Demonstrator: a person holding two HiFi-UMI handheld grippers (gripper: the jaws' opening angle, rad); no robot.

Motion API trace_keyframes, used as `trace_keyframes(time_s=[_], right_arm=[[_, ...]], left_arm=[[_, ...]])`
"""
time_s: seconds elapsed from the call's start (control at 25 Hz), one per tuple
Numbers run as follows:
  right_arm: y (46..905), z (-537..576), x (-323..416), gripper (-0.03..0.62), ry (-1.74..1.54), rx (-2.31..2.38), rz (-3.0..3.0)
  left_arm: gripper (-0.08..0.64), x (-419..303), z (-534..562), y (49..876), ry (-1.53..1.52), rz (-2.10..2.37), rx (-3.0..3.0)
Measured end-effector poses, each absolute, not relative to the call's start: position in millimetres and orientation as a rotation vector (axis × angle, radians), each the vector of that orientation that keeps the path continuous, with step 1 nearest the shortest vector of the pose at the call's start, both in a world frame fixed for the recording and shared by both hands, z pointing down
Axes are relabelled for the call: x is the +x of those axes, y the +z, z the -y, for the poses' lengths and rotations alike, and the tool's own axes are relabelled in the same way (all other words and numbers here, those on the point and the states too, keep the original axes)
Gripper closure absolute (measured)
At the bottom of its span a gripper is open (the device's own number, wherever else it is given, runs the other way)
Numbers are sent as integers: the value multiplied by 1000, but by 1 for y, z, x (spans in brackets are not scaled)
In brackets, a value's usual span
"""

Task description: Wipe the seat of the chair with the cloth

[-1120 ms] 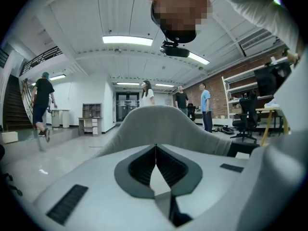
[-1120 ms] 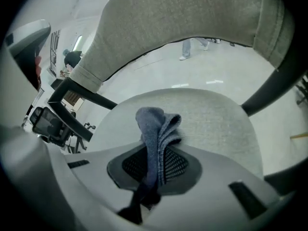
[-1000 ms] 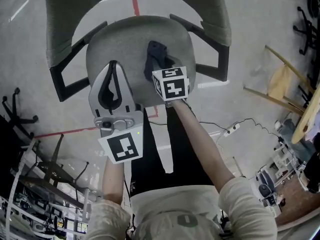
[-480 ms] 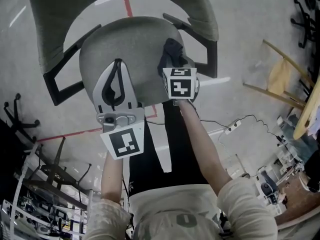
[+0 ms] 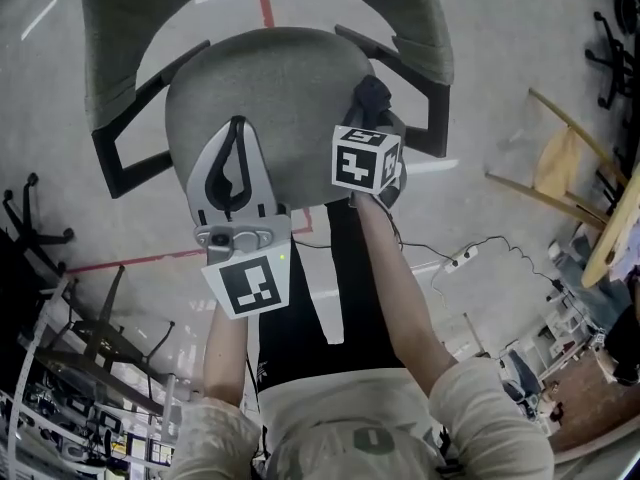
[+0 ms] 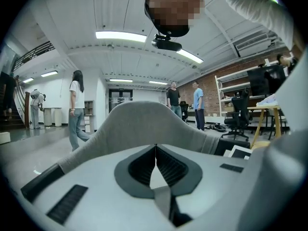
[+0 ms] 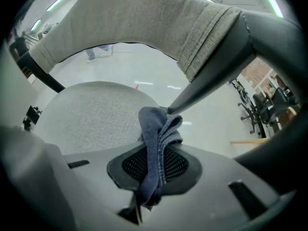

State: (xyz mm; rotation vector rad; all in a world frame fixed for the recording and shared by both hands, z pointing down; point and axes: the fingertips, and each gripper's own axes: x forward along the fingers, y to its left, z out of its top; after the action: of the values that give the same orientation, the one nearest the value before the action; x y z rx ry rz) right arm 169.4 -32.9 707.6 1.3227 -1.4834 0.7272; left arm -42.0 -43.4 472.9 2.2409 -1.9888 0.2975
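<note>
A grey office chair stands below me, its round fabric seat point(image 5: 270, 88) point(image 7: 91, 114) framed by black armrests. My right gripper point(image 5: 372, 118) point(image 7: 156, 143) is shut on a dark blue cloth point(image 5: 370, 96) point(image 7: 158, 143) at the seat's right edge, close to the right armrest point(image 5: 420, 103). The cloth bunches up between the jaws and hangs past their tips. My left gripper point(image 5: 232, 133) point(image 6: 155, 148) hovers over the seat's front left part, jaws shut with nothing between them. The chair's backrest point(image 6: 144, 121) rises ahead in the left gripper view.
Red tape lines point(image 5: 130, 264) mark the concrete floor. Black chair bases point(image 5: 35, 230) and metal frames lie at the left. A white power strip with cable point(image 5: 462, 258) lies on the floor at the right, near a wooden frame point(image 5: 560, 173). People point(image 6: 76, 107) stand far off.
My right gripper has carried the cloth from the seat's middle rightward to its right edge by the armrest. The left gripper has stayed nearly still over the seat's front.
</note>
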Motion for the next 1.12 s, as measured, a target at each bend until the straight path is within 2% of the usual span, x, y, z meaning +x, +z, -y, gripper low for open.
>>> trace_keyframes(time_s=[0.44,0.68,1.12], right_arm=[[701,36,174,535,609,1390,1431],[648,39,156,535,776,1428,1564],[515,28,-5,535,886,1153,2135]], left_arm=[[545,-81,32,475,317,2049,2183],[545,-111,24,471,307,2122,2112],[545,-182,-8,470,320,2269,1976]])
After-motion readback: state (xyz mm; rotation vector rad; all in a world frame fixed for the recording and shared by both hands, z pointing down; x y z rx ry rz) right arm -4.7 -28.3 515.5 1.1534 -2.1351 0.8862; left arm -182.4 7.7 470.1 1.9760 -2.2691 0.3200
